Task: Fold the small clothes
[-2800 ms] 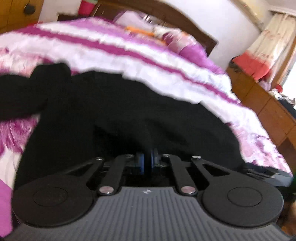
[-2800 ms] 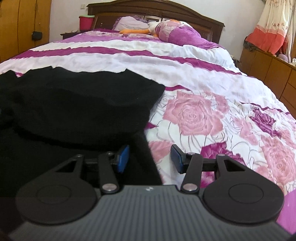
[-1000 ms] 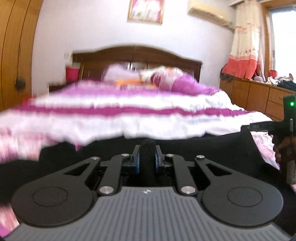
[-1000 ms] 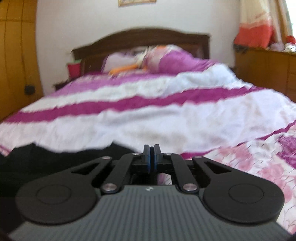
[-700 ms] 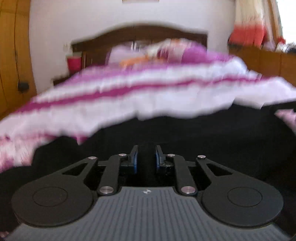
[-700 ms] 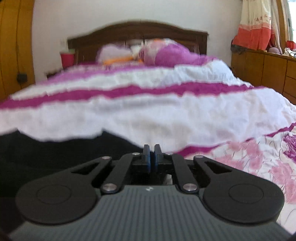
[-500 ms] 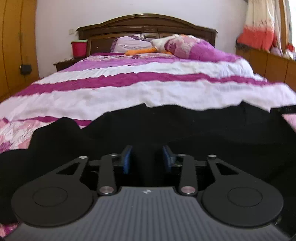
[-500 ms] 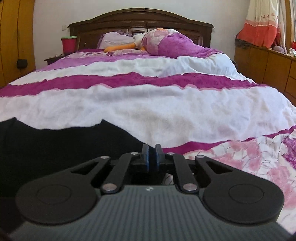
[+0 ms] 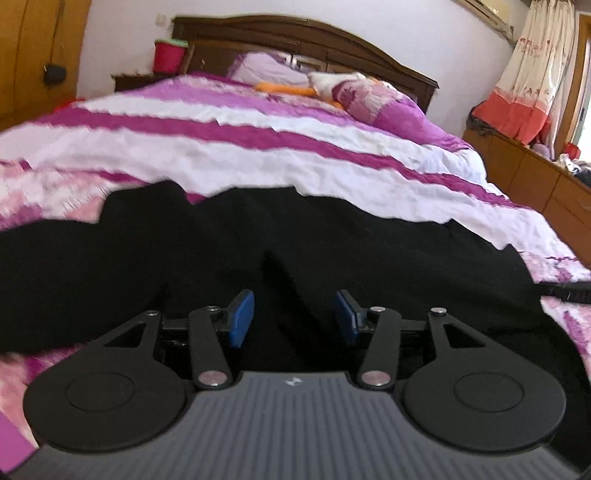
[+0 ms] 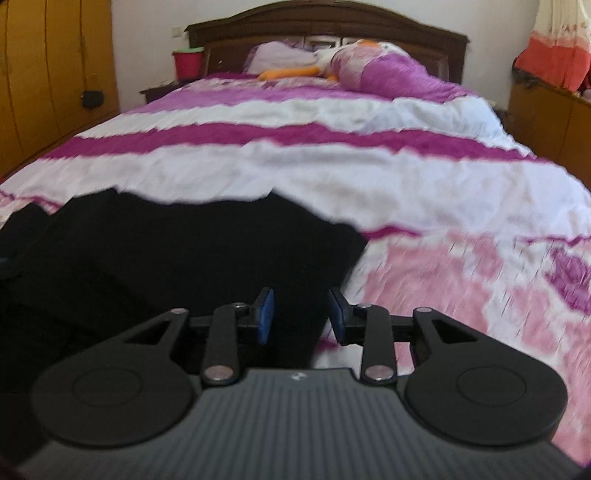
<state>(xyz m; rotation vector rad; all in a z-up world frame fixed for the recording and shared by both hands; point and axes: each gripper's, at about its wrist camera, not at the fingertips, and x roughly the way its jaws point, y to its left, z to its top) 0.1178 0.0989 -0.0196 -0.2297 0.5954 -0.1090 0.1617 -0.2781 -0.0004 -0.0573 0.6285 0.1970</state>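
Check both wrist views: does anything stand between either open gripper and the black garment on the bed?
Nothing visible does. The left gripper is open directly over the black fabric garment, which lies spread on the pink-and-white floral quilt. The right gripper is open at the garment's right edge. No other thing lies between them.

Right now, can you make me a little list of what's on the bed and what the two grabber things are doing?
surface: bed with a pink, white and purple floral-striped quilt
garment: black soft cloth garment, lying spread on the near part of the quilt
left gripper: fingers apart, over the black cloth, gripping nothing
right gripper: fingers apart, at the garment's right edge, gripping nothing
far end: purple pillow and an orange-and-white plush toy by the dark wooden headboard
beside bed: red bucket on a nightstand
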